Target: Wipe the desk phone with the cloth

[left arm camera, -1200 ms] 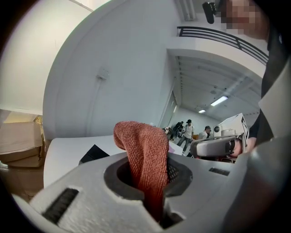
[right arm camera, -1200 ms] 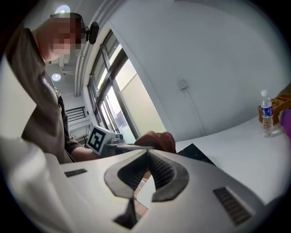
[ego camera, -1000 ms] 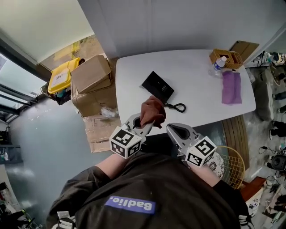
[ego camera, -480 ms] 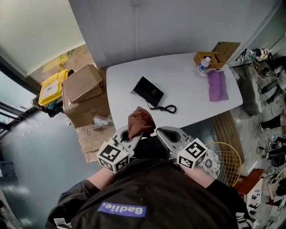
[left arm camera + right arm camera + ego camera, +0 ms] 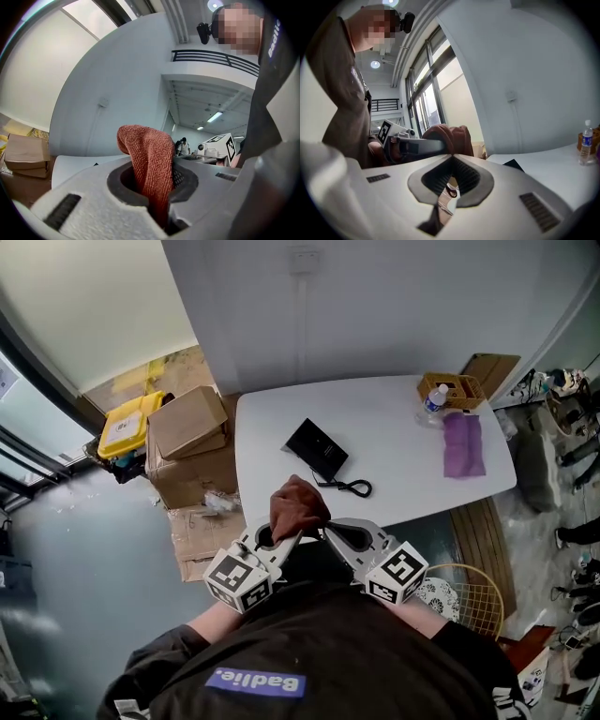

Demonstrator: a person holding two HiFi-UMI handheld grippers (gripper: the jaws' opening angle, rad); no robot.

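A black desk phone lies on the white table, its coiled cord trailing toward the near edge. My left gripper is shut on a rust-red cloth, which bunches up above the jaws. It hovers at the table's near edge, short of the phone. My right gripper is shut with nothing in it, right beside the left one. From the right gripper view the cloth and a corner of the phone show past its jaws.
At the table's far right stand a wicker basket, a water bottle and a purple cloth. Cardboard boxes and a yellow bin sit on the floor left of the table. A wire basket is at my right.
Both grippers have drawn closer together, the right one's tip now meeting the left by the cloth. The head view has shifted slightly; the phone has not moved.
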